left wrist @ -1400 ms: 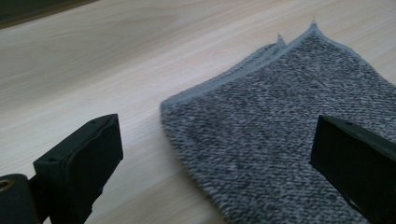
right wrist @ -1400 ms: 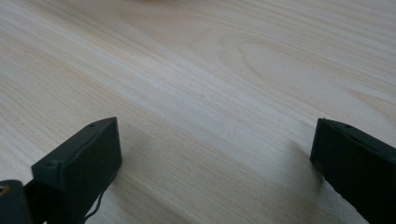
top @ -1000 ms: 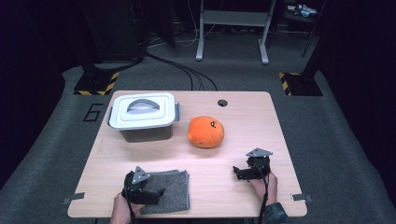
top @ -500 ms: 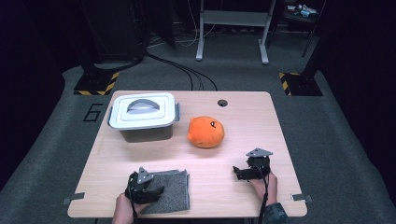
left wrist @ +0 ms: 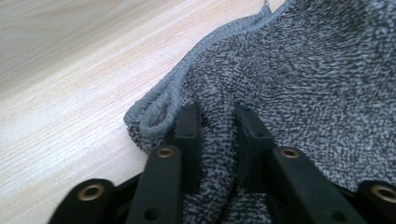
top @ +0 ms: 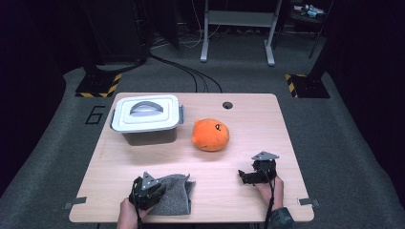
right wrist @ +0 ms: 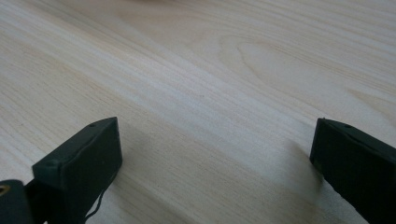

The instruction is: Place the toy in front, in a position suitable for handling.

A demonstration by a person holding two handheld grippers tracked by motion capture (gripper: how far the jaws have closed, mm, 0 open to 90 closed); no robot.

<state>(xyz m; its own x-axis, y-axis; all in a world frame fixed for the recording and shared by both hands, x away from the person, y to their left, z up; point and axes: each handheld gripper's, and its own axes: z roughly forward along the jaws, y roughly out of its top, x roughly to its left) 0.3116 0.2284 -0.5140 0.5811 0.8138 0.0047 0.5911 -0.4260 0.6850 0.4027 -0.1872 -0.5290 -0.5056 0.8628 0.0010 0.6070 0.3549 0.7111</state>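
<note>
High view: left tool (top: 154, 187) lying low on cloth (top: 176, 195) at counter (top: 286, 133) near edge; right tool (top: 248, 177) resting level, aiming left.
Left gripper view: jaws just closing, pinching cloth fold (left wrist: 217, 126).
Right gripper view: jaws gaping wide over bare counter.

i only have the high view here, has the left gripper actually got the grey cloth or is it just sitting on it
Observer: It has it. In the left gripper view the left gripper has just been closing, and a fold of the grey cloth is pinched between its jaws.
Operator: which part of the cloth
Observer: Near a corner, right beside the stitched hem.
Operator: and the right gripper, holding anything
Observer: No. In the right gripper view the right gripper stands wide open, with bare wooden table between its jaws.
</note>
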